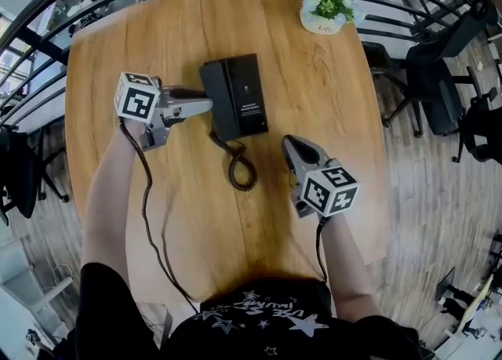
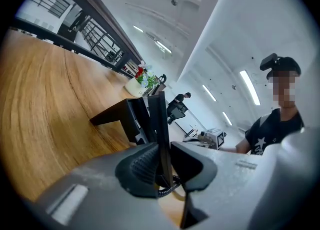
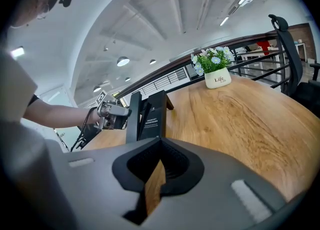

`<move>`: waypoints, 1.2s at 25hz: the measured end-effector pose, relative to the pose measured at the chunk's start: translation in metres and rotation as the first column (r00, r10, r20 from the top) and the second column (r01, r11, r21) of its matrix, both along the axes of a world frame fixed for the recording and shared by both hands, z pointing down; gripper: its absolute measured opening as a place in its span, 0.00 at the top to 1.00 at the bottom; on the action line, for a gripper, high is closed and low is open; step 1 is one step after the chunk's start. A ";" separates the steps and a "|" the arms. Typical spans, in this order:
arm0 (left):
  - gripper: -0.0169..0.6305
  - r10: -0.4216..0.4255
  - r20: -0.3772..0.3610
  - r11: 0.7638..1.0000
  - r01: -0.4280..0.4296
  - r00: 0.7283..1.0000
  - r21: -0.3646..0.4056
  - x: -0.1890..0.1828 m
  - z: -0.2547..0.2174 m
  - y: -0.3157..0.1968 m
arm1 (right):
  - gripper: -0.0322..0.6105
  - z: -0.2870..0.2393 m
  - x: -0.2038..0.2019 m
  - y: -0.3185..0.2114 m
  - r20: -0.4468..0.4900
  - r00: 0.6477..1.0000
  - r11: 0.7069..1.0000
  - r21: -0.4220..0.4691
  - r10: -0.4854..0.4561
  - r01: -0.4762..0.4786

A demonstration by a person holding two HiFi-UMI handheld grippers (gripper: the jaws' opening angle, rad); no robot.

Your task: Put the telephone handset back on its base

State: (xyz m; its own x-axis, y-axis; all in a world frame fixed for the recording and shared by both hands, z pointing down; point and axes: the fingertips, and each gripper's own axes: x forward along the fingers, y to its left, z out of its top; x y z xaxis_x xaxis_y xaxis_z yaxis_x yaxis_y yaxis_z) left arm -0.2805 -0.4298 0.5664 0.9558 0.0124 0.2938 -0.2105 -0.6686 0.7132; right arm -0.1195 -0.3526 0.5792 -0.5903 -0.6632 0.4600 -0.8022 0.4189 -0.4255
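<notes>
As the head view looks down on the wooden surface [image 1: 314, 84], the left tongs [image 1: 205, 104] are clamped on the black handset [image 1: 215, 88]. It lies along the side of the phone base [image 1: 247, 96] nearest those tongs. A coiled cord [image 1: 241, 169] curls on the wood between the two tongs. The right tongs [image 1: 292, 145] are held apart from the phone, tips together. A flower pot [image 1: 329, 9] stands far beyond them.

From the left gripper view, the pads press tight on the handset's thin edge, with the base just past it and the cord under the tips. I cannot tell whether the handset is fully seated.

From the right gripper view, the tips meet with nothing between them, only bare wood showing below. The phone stands straight ahead and the flower pot is off to its right.
</notes>
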 end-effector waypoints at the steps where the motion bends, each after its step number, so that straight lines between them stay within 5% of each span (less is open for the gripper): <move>1: 0.85 0.000 0.001 1.000 0.000 1.000 -0.003 0.000 0.001 -0.001 | 0.95 0.001 -0.001 0.000 0.000 1.000 1.000 -0.002 -0.002 0.002; 13: 0.81 -0.029 0.162 0.999 0.033 0.986 -0.022 0.003 0.019 -0.013 | 0.95 0.005 -0.001 -0.001 0.002 1.000 1.000 -0.010 -0.002 0.002; 20: 0.77 -0.075 0.268 0.997 0.066 0.961 0.040 0.002 0.023 -0.012 | 0.95 -0.001 -0.005 0.003 0.007 1.000 1.000 -0.002 -0.006 0.006; 24: 0.52 -0.099 0.264 0.995 0.093 0.959 0.033 0.016 0.019 -0.002 | 0.95 -0.009 0.007 0.010 0.013 1.000 1.000 0.007 -0.005 0.005; 30: 0.44 -0.259 0.210 0.966 0.249 0.943 0.076 0.004 -0.010 0.003 | 0.95 -0.038 0.007 0.018 0.018 1.000 0.999 0.048 -0.004 0.003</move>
